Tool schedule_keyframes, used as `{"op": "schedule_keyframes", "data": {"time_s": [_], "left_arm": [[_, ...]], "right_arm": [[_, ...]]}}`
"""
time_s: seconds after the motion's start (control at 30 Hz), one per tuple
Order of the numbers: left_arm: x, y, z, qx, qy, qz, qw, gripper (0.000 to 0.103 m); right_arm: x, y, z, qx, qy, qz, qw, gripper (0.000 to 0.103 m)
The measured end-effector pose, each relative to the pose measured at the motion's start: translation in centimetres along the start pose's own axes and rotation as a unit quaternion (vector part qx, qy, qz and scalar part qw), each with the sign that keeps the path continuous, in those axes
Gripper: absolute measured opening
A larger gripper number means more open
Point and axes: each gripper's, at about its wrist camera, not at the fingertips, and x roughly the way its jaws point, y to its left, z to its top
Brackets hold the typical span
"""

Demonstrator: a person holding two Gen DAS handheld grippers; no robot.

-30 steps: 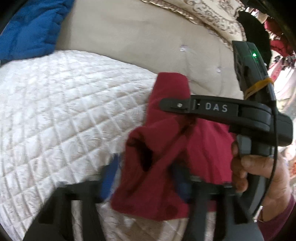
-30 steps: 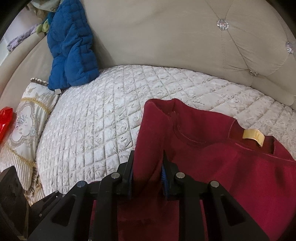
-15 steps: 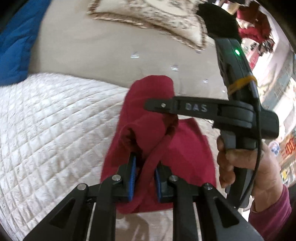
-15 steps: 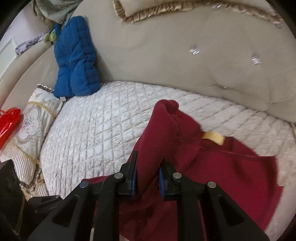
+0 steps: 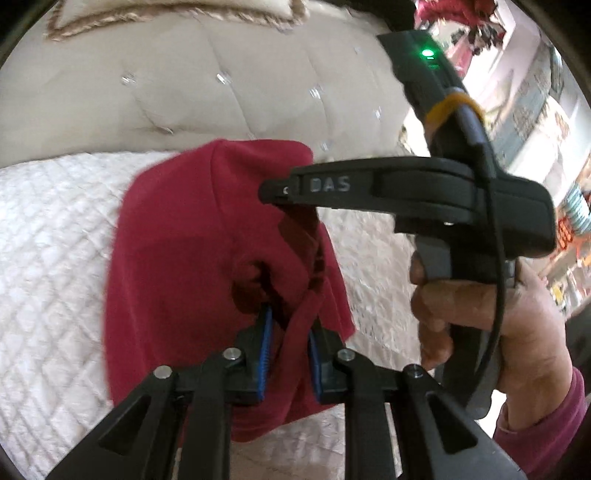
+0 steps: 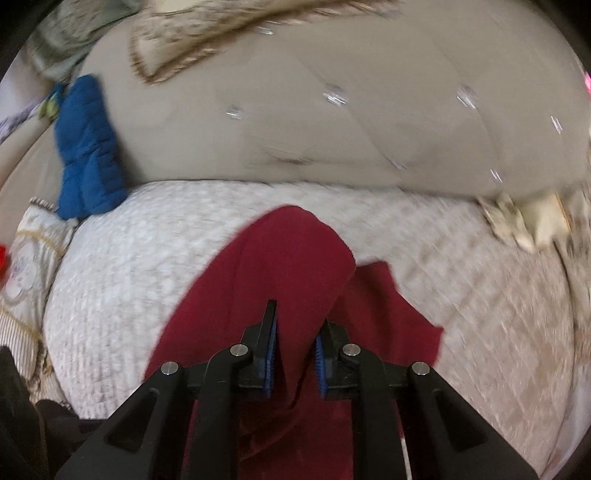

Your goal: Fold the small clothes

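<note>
A dark red small garment [image 5: 177, 258] hangs bunched above the quilted white cover [image 5: 48, 240]. My left gripper [image 5: 290, 325] has a fold of it between its blue pads, which press the cloth while the jaws ease slightly apart. In the left wrist view my right gripper [image 5: 269, 192] reaches in from the right, held by a hand [image 5: 480, 314], with its tips at the garment's upper edge. In the right wrist view my right gripper [image 6: 295, 325] is shut on a fold of the garment [image 6: 288, 251], which drapes away over the cover [image 6: 147, 240].
A beige tufted backrest [image 6: 332, 129] rises behind the cover. A blue padded garment [image 6: 85, 147] leans on it at the left, above a patterned cushion [image 6: 22, 258]. Another pale cushion [image 6: 524, 221] lies at the right edge. A fringed cushion [image 5: 166, 14] tops the backrest.
Both grippers have swept sideways along the backrest with the red garment, which has come off the cover and bunched up. Its yellow label has gone out of sight.
</note>
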Motion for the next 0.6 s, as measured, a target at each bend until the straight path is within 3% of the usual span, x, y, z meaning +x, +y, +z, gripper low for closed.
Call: {"op": "schedule_keyframes", "data": {"time_s": [0.07, 0.17, 0.23, 0.33, 0.4, 0.5, 0.6], "left_arm": [[0.9, -0.6, -0.2, 0.007, 0.018, -0.006, 0.9998, 0.029], [-0.1, -0.4, -0.2, 0.020, 0.031, -0.025, 0.9990, 0.055], [-2.6, 0.4, -0.4, 0.025, 0.016, -0.037, 0.9989, 0.069], [-6.2, 2.2, -0.4, 0.045, -0.022, -0.011, 0.9987, 0.077], [-7.1, 3.9, -0.3, 0.054, -0.039, 0.050, 0.9965, 0.077], [-6.6, 6.2, -0.3, 0.044, -0.038, 0.099, 0.9934, 0.077], [-5.4, 7.6, -1.1, 0.013, -0.027, 0.102, 0.9944, 0.077]], "right_arm": [[1.0, -1.6, -0.9, 0.017, 0.008, -0.006, 1.000, 0.000], [2.5, -3.6, -2.6, 0.052, 0.018, -0.006, 0.998, 0.000], [2.1, -4.7, -3.5, 0.079, 0.005, -0.016, 0.997, 0.008], [-0.5, -5.7, -4.5, 0.121, -0.013, -0.001, 0.993, 0.012], [-2.5, -5.5, -5.2, 0.126, -0.026, 0.017, 0.992, 0.016], [-4.4, -4.1, -6.4, 0.116, -0.034, 0.049, 0.991, 0.036], [-3.6, -1.4, -7.7, 0.108, -0.007, 0.074, 0.991, 0.041]]}}
